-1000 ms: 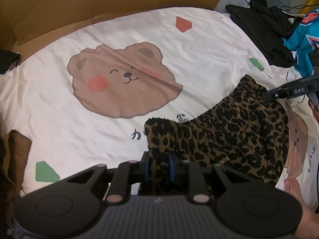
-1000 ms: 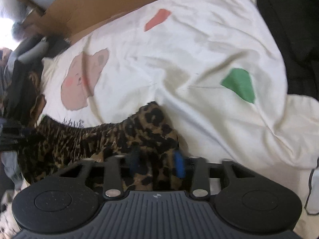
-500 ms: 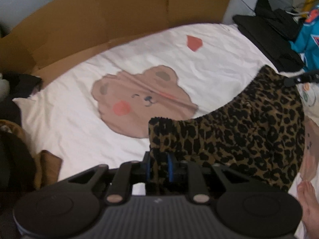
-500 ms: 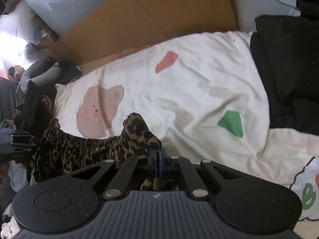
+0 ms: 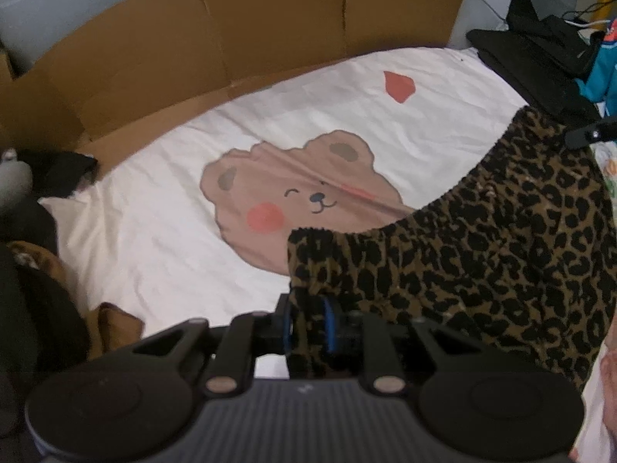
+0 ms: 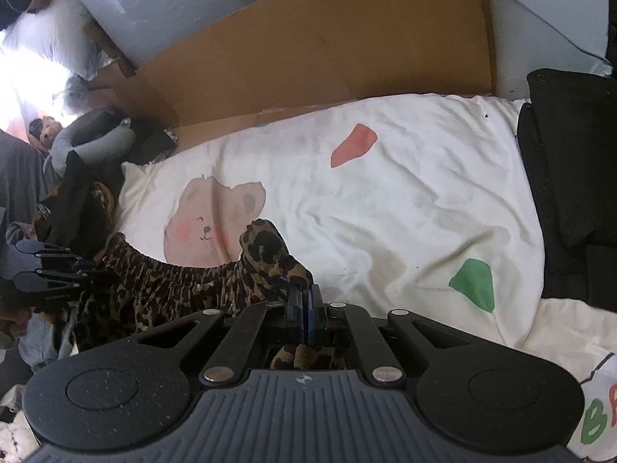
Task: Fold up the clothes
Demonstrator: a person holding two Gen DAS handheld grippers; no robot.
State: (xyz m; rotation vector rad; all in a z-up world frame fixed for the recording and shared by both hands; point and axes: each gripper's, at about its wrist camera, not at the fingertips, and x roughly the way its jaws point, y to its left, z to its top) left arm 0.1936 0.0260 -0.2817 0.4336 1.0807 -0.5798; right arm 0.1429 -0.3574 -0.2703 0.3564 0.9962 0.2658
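Note:
A leopard-print garment [image 5: 482, 270] hangs stretched between my two grippers above the bed sheet with its bear print [image 5: 154, 212]. In the left wrist view, my left gripper [image 5: 308, 320] pinches the gathered waistband corner between its blue pads, and its jaws are opening slightly with the fabric still between them. In the right wrist view, my right gripper [image 6: 304, 308] is shut tight on the other corner of the garment [image 6: 270, 254]. The right gripper's tip [image 5: 590, 133] shows at the far right of the left view. The left gripper [image 6: 104, 270] shows at the left edge of the right view.
A brown cardboard sheet [image 5: 231, 38] stands along the far side of the bed. Black clothes [image 6: 570, 193] are piled at the right edge, with a teal garment [image 5: 605, 73] beyond them. Dark clothing and bags [image 6: 77, 146] crowd the left side. A hand [image 5: 609, 386] shows at lower right.
The right gripper's jaws closed on the leopard fabric. Both grippers then rose, lifting the garment off the sheet and pulling its waistband taut between them.

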